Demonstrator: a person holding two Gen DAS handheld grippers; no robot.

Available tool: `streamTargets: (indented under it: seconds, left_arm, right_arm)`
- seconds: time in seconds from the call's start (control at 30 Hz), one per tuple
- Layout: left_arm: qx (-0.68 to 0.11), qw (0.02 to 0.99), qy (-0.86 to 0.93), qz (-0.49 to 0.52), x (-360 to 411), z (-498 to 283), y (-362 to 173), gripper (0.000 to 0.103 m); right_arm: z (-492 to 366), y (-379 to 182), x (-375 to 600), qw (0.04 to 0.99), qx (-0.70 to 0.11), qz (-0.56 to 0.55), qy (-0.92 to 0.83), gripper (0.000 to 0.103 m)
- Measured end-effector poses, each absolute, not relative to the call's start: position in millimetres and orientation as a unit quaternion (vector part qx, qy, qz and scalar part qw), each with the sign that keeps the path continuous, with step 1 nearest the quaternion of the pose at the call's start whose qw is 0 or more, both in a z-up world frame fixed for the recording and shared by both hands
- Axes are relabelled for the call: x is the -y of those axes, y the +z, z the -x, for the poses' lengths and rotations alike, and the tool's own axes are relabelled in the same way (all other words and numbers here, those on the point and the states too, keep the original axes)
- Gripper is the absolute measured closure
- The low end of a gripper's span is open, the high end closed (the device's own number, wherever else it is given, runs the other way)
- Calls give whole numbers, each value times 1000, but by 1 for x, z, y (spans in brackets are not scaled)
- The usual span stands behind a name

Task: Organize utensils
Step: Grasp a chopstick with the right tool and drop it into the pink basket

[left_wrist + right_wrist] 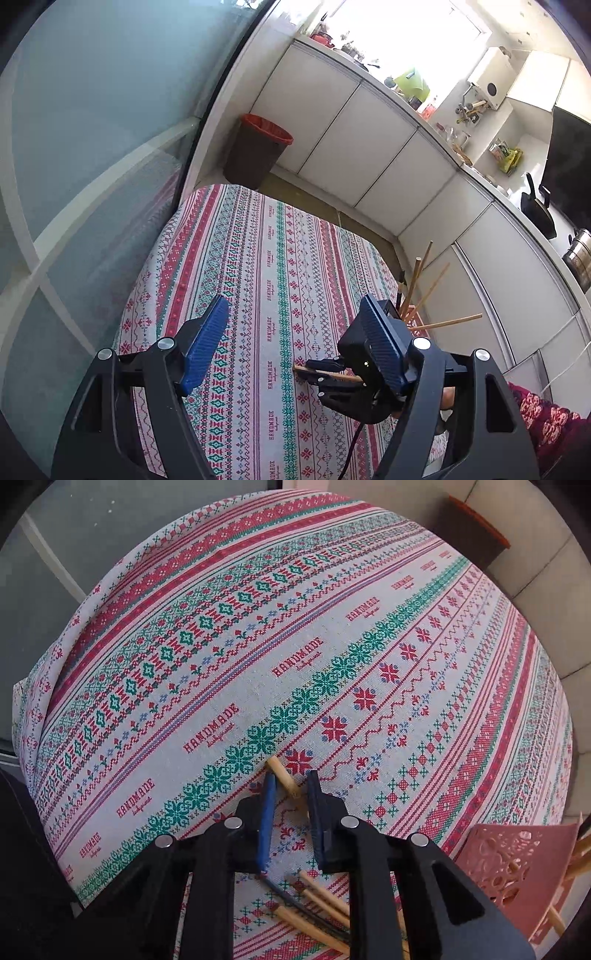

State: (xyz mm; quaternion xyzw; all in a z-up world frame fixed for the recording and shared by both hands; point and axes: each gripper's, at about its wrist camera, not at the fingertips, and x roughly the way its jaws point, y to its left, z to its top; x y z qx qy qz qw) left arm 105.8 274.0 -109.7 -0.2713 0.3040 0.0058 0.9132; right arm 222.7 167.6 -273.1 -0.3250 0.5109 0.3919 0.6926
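Note:
My right gripper [291, 786] is low over the patterned tablecloth [229, 686], its fingers narrowed around a wooden chopstick [283, 777] that lies between them; contact is unclear. Several more chopsticks, wooden and one dark [314, 912], lie on the cloth under the gripper body. A pink perforated holder [517, 864] stands at the lower right with sticks in it. In the left wrist view my left gripper [295, 321] is open and empty above the cloth. The right gripper [325, 373] shows there with the chopstick [306, 369] in its fingers. Chopsticks [424, 291] stick up from the holder behind it.
A brown bin with a red liner [258, 151] stands on the floor beyond the table's far edge. White cabinets [369, 155] and a cluttered counter run along the right. A glass door [92, 147] is on the left.

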Motion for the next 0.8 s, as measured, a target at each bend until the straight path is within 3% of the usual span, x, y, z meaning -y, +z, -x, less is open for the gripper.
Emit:
streamTargets:
  seconds: [0.03, 0.8]
  left_arm:
    - [-301, 914, 3, 272, -274, -103, -107, 33]
    - [-299, 927, -61, 218, -199, -84, -63, 33]
  right_arm:
    - [-219, -269, -164, 706, -503, 314, 387, 95]
    - [-139, -92, -5, 899, -343, 37, 269, 95]
